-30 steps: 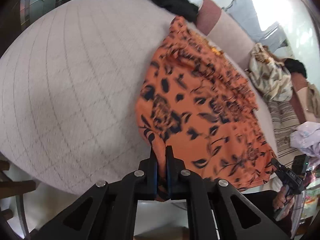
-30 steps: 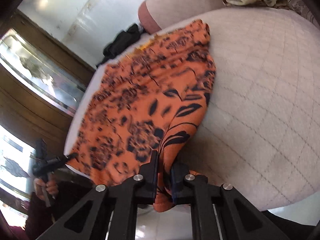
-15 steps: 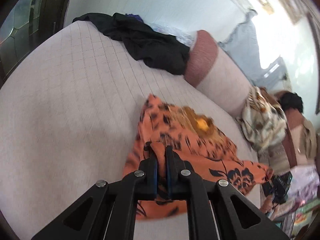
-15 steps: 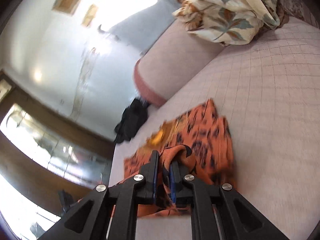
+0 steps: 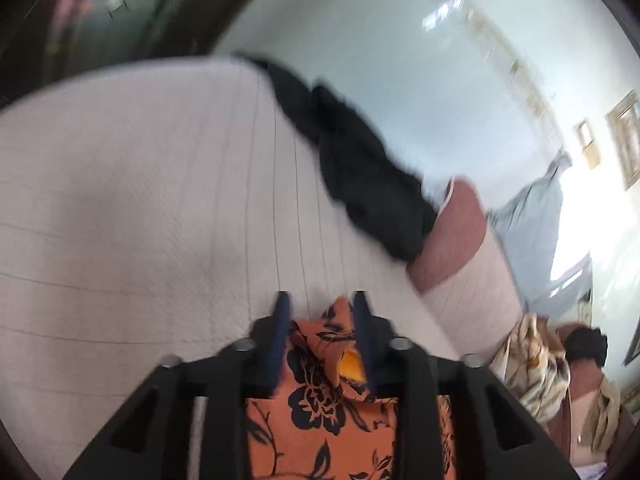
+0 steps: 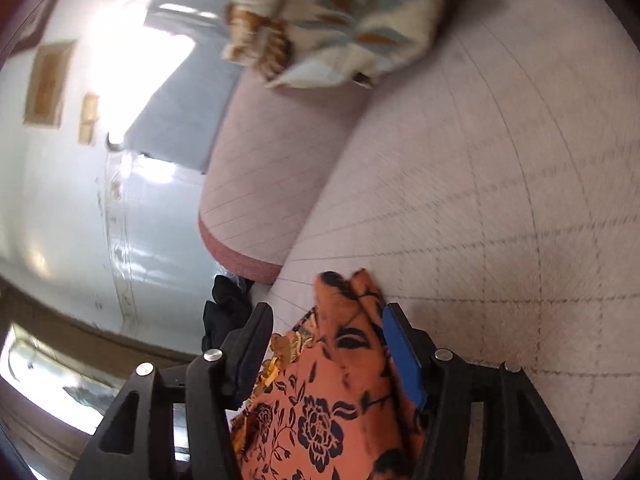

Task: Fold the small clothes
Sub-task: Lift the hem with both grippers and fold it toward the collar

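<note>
An orange garment with a black flower print [image 5: 320, 400] lies folded over on the pale quilted bed [image 5: 120, 240]. My left gripper [image 5: 320, 308] is open, its jaws spread apart over the garment's far edge, where a yellow patch shows. In the right wrist view the same orange garment [image 6: 332, 392] lies between the jaws of my right gripper [image 6: 326, 312], which is also open, with the fabric's corner peeking past the fingertips.
A black garment [image 5: 360, 168] lies at the far edge of the bed by a pink-ended bolster [image 5: 452, 240]. A cream leaf-print cloth [image 6: 340, 20] lies heaped on the bolster [image 6: 280, 160]. More clothes [image 5: 532, 368] lie to the right.
Both grippers carried the garment's near edge forward over its far edge, folding it in half. Both then opened and let go of the fabric.
</note>
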{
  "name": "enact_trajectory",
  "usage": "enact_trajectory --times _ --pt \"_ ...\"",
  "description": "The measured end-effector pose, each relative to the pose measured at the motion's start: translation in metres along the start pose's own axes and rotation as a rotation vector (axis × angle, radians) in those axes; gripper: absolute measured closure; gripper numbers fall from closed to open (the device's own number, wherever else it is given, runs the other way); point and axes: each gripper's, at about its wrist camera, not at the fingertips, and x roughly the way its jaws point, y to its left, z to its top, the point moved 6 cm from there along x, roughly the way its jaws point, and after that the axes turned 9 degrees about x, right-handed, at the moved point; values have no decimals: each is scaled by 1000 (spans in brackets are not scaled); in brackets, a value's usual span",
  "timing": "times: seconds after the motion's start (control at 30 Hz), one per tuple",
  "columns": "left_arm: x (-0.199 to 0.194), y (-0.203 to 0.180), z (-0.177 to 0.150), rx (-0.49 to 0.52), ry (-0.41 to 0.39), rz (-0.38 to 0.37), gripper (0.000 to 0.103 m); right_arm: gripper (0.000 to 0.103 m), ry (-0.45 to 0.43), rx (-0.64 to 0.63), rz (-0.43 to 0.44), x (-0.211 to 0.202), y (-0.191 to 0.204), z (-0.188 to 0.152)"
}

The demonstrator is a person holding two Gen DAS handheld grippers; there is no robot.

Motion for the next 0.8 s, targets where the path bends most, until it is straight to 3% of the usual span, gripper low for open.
enact_trajectory --times 0.07,0.17,0.27,0.33,0.37,0.5,0.57,0.7,0.8 --pt "-43 2 -1 -2 -100 67 32 42 -26 -103 -3 -14 22 -12" --pt "-85 5 -24 17 -137 164 28 42 31 -247 -32 -15 48 -49" --pt "-79 9 -59 72 -43 266 28 42 138 -410 -55 -5 72 -107" --pt "-50 9 -79 149 107 313 28 42 214 -496 -64 11 85 -149" --pt "-44 11 -84 166 137 325 28 42 261 -532 -66 20 91 -174" --pt "-33 18 -90 202 156 429 28 48 414 -637 -93 62 105 -259" --pt "-28 22 -87 200 160 447 28 64 488 -689 -114 94 117 -292" --pt "-17 30 -78 204 151 494 28 64 630 -710 -200 168 126 -334" --pt "-8 29 -76 204 194 479 28 65 567 -731 -266 218 136 -331"
